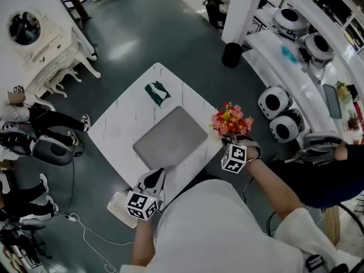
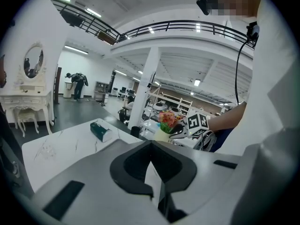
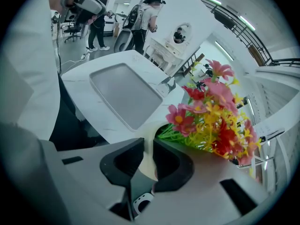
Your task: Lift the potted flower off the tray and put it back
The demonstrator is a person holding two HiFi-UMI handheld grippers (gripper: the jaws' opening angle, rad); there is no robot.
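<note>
Flower (image 3: 211, 118) is held clear of tray (image 3: 124, 95), clamped in right tongs (image 3: 147, 144); left tongs (image 2: 151, 145) clenched, empty. Lowering onto tray is required.

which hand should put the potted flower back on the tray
Right. The right claw grips the potted flower by the pot's rim, off to the right of the bare tray. The left claw is shut on nothing at the near corner of the table, away from the pot.
</note>
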